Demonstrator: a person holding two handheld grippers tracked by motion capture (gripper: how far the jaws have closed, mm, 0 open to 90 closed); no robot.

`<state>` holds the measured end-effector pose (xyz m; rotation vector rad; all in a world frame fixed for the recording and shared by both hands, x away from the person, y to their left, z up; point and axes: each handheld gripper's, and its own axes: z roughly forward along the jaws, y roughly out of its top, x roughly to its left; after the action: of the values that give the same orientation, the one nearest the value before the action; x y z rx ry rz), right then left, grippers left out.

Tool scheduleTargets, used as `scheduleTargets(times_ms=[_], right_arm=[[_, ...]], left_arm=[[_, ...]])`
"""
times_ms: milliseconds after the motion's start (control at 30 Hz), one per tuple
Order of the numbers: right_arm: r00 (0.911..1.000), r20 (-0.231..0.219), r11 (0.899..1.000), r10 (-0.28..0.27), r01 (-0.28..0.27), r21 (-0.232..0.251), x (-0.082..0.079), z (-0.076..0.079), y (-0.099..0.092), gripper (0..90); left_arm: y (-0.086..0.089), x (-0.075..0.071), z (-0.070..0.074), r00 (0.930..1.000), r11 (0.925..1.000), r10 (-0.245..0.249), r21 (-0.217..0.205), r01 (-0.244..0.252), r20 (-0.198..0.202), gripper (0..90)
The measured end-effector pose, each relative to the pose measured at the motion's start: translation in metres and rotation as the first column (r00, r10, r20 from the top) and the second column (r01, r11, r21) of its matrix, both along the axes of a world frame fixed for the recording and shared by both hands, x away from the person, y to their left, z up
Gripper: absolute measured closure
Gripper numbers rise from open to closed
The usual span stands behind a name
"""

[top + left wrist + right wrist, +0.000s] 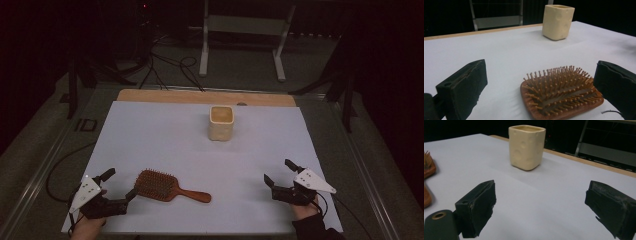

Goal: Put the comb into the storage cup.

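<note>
A wide counter (150,140), covered by a smooth, matte white sheet with a strip of pale wood showing along its far edge, carries two things.

The brush (167,187) lies flat near the front left corner, bristles up. It is a reddish-brown wooden paddle brush with a broad, rounded-rectangular head and a short, slim handle that points to the right. In the left gripper view the brush (560,95) shows a glossy raised rim around a darker pad, studded with rows of thin wooden pins with small rounded tips.

The cup (221,122) stands upright toward the far middle of the counter, well apart from the brush. It is cream-coloured and squarish with rounded corners, its walls dimpled with shallow round dents, its mouth open and brownish inside.

The left gripper (121,186) rests at the front left with its jaws spread wide, holding nothing; the brush head lies just beside its right jaw, between the two blocky black jaws as that gripper's view shows.

The right gripper (279,172) sits at the front right, jaws wide apart and empty, facing the cup.
</note>
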<state>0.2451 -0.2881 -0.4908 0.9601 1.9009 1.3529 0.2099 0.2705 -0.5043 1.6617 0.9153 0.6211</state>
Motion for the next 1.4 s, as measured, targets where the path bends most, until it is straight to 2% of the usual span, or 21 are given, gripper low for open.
scheduleTargets(times_ms=[200, 300, 533, 700, 800, 867, 933, 967, 1067, 1133, 1200, 1400], right_arm=[[1.0000, 0.004, 1.000, 0.004, -0.004, -0.027, -0.001, -0.001, 0.007, 9.0], [1.0000, 0.001, 1.000, 0.003, -0.003, -0.027, 0.000, -0.002, 0.008, 9.1], [1.0000, 0.008, 1.000, 0.004, -0.003, -0.017, -0.002, -0.001, 0.007, 9.1], [0.9999, 0.013, 1.000, -0.005, 0.005, -0.022, -0.003, 0.000, 0.005, 9.1], [0.9999, 0.011, 1.000, -0.010, 0.010, -0.015, -0.004, 0.000, 0.005, 9.1], [0.9998, 0.014, 1.000, -0.011, 0.012, -0.015, -0.004, 0.000, 0.005, 9.1], [0.9998, 0.014, 1.000, -0.012, 0.013, -0.014, -0.004, 0.001, 0.005, 9.1], [0.9998, 0.015, 1.000, -0.013, 0.013, -0.014, -0.004, 0.001, 0.005, 9.1], [0.9998, 0.016, 1.000, -0.013, 0.013, -0.010, -0.004, 0.001, 0.005, 9.1], [0.9997, 0.017, 1.000, -0.016, 0.016, -0.007, -0.004, 0.001, 0.005, 9.1], [0.9998, 0.015, 1.000, -0.015, 0.015, -0.006, -0.004, 0.001, 0.005, 9.1], [0.9998, 0.015, 1.000, -0.011, 0.011, -0.006, -0.004, 0.000, 0.005, 9.1]], left_arm=[[0.001, 0.000, 0.000, 0.9999, 0.9999, 0.013, 0.004, -0.013, -0.004, 0.0], [0.000, 0.002, 0.000, 0.9998, 1.0000, 0.010, 0.002, -0.010, -0.019, 0.0], [-0.001, 0.001, 0.002, 0.9999, 0.9999, 0.004, 0.010, -0.004, -0.014, 0.0], [-0.001, 0.002, 0.006, 0.9996, 1.0000, 0.005, 0.001, -0.005, -0.029, 0.0], [-0.003, 0.004, 0.014, 0.9992, 0.9997, 0.014, 0.019, -0.013, -0.038, 0.0], [-0.006, 0.003, 0.027, 0.9996, 0.9991, 0.018, 0.038, -0.017, -0.023, 0.0], [-0.007, 0.003, 0.032, 0.9995, 0.9987, 0.022, 0.046, -0.021, -0.022, 0.0], [-0.008, 0.003, 0.036, 0.9996, 0.9986, 0.023, 0.048, -0.022, -0.014, 0.0], [-0.010, 0.003, 0.047, 0.9996, 0.9989, 0.016, 0.044, -0.015, -0.025, 0.0], [-0.013, 0.005, 0.054, 0.9990, 0.9989, 0.010, 0.045, -0.009, -0.043, 0.0], [-0.017, 0.006, 0.063, 0.9978, 0.9999, -0.005, 0.012, 0.005, -0.067, 0.0], [-0.030, 0.012, 0.076, 0.9933, 0.9989, -0.039, 0.022, 0.042, -0.109, 0.0]])
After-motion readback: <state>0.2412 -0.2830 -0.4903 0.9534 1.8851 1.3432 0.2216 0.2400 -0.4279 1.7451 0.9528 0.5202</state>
